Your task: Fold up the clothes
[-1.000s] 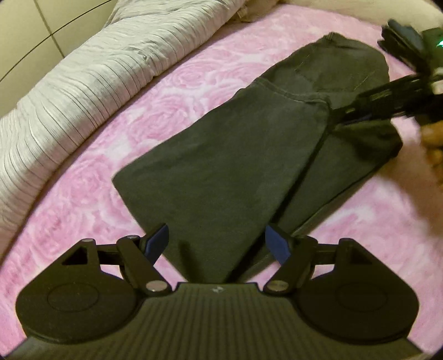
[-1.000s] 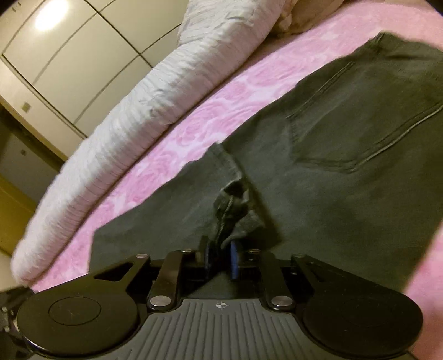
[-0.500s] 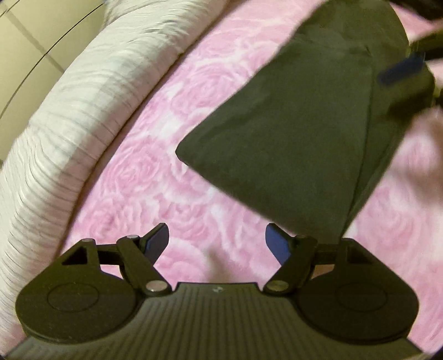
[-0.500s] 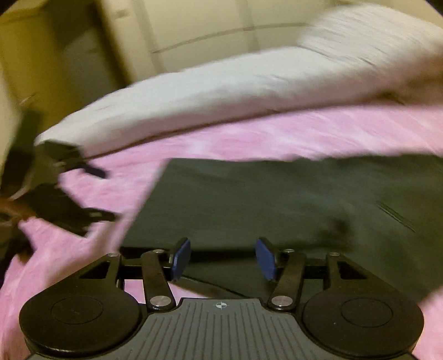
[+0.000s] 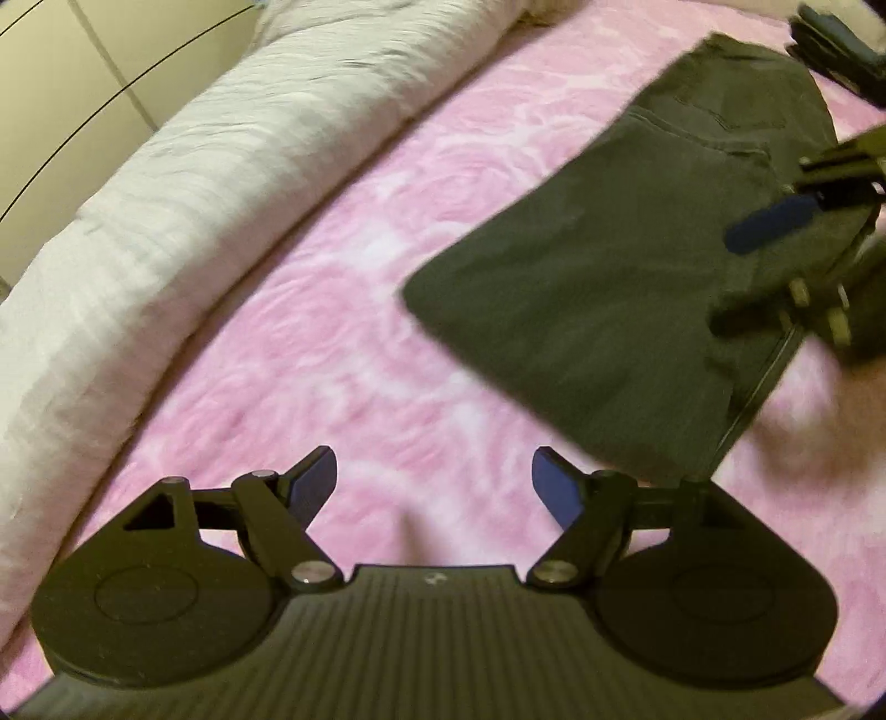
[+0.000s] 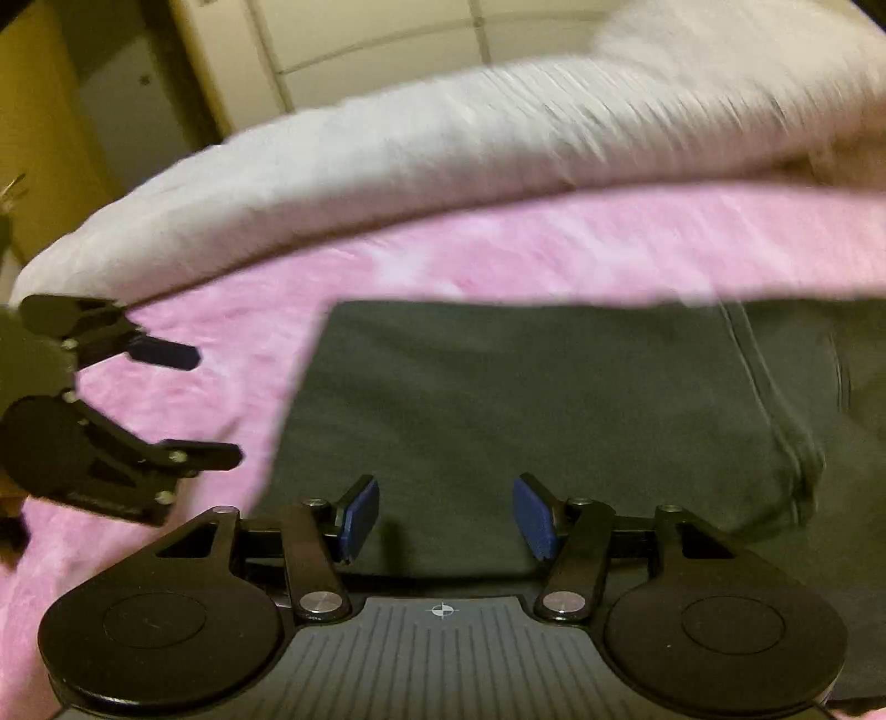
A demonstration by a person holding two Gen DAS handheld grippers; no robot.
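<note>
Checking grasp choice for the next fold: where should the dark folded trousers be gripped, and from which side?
Probably the free straight end of the dark trousers, at the corner by the left gripper. That edge lies flat on the pink blanket, so come in low from the blanket side. Both grippers are open and empty.

A home bedroom is showing here; a pink rose-patterned bedspread (image 5: pixel 343 310) is lying beside a rumpled white duvet (image 5: pixel 183 183); pale wardrobe doors (image 6: pixel 376 50) are standing behind.

The right claw (image 6: pixel 446 518), jaws just opened and empty, hangs over folded dark trousers (image 6: pixel 554 399) on pink bedding (image 6: pixel 498 249).
</note>
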